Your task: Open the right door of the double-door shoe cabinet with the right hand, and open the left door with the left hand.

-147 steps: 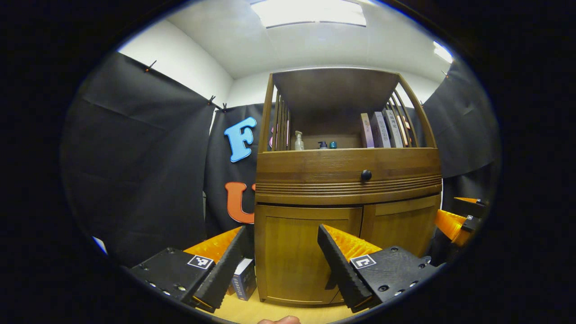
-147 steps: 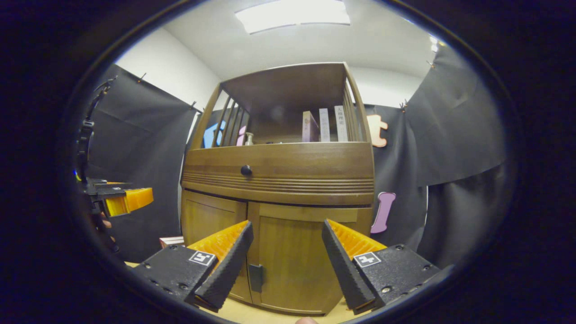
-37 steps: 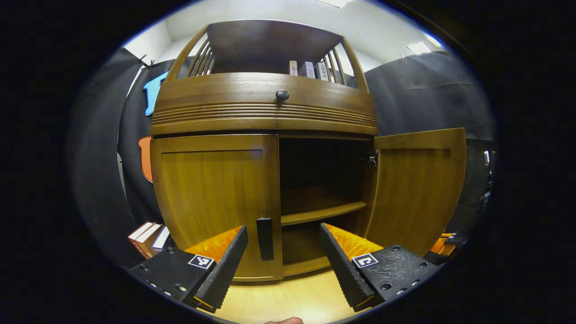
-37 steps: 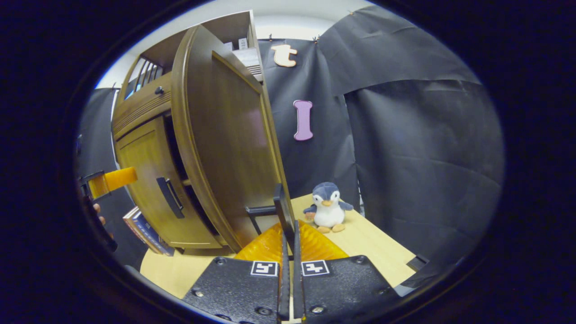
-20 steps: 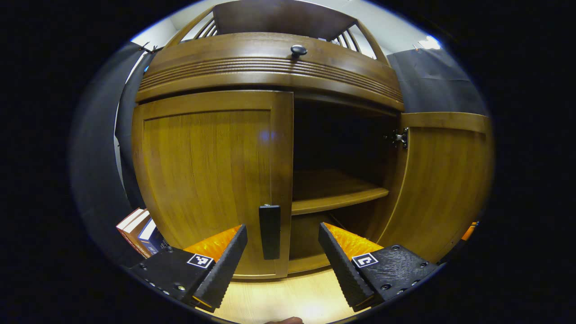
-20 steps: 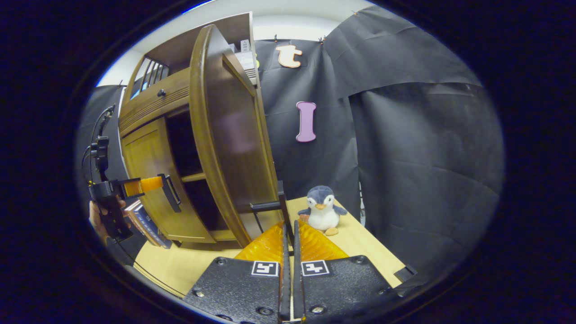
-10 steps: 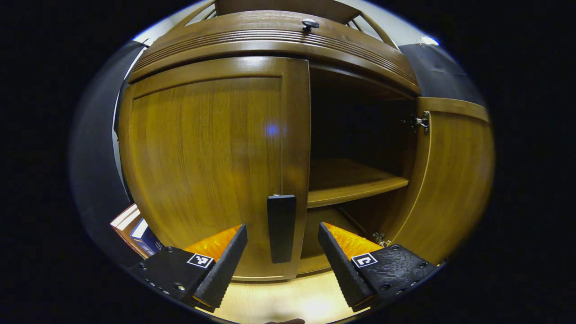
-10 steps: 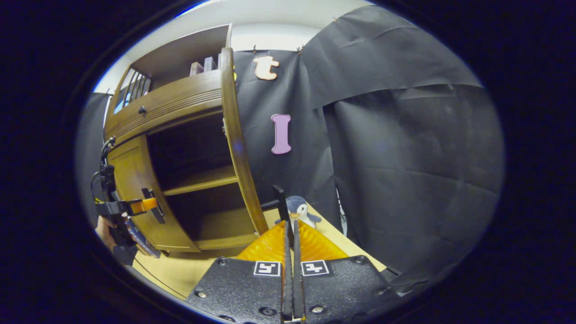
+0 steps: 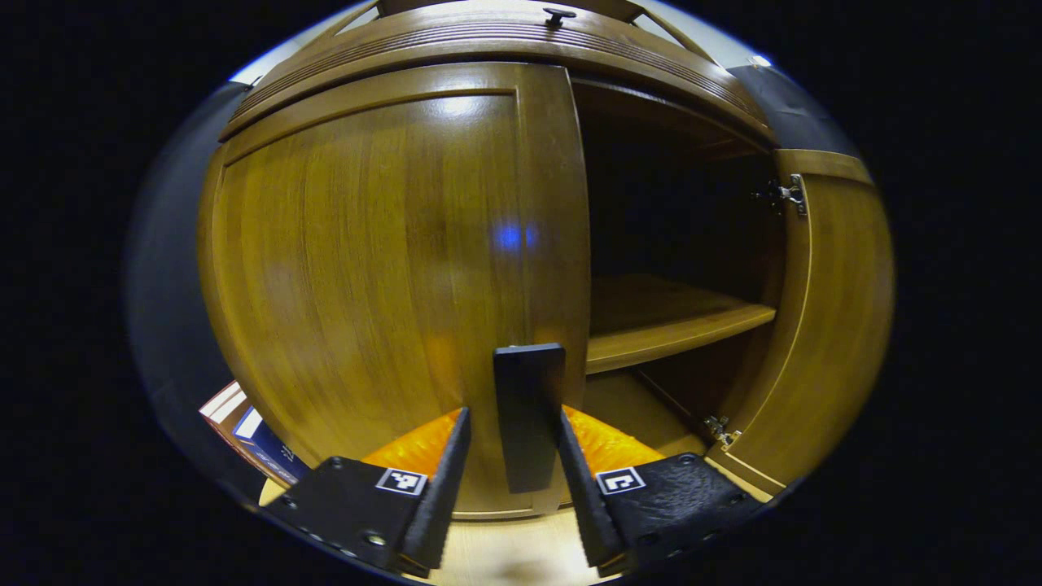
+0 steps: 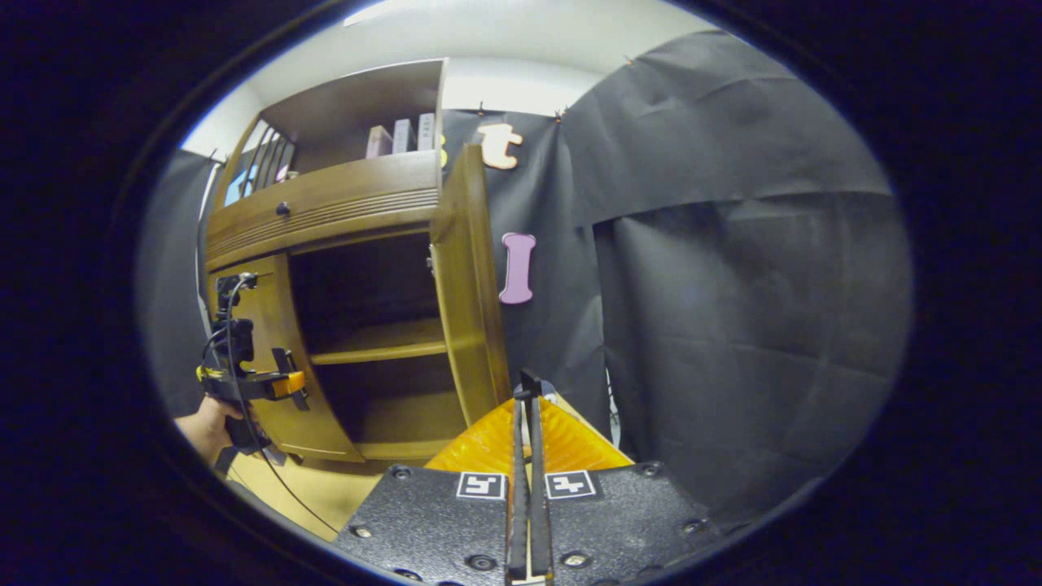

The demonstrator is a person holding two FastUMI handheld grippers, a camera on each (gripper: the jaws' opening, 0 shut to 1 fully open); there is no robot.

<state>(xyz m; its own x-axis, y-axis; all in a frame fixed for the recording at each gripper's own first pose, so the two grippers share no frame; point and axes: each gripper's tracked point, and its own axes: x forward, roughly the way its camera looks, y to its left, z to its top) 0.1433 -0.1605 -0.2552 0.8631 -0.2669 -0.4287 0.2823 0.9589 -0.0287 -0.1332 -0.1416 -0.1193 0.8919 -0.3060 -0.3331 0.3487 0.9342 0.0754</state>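
Cabinet (image 9: 488,57) left door (image 9: 366,244) stood shut, its handle (image 9: 527,415) between the left gripper (image 9: 506,480) fingers, contact unclear; right door (image 10: 466,285) hung open, its handle (image 10: 527,384) pinched by the right gripper (image 10: 526,456).

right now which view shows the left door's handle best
The left gripper view: the left door's handle stands large and upright dead ahead, between the left gripper's fingers, which have a small gap on each side. The right gripper view shows the handle only small and side-on, at the far left gripper's tip.
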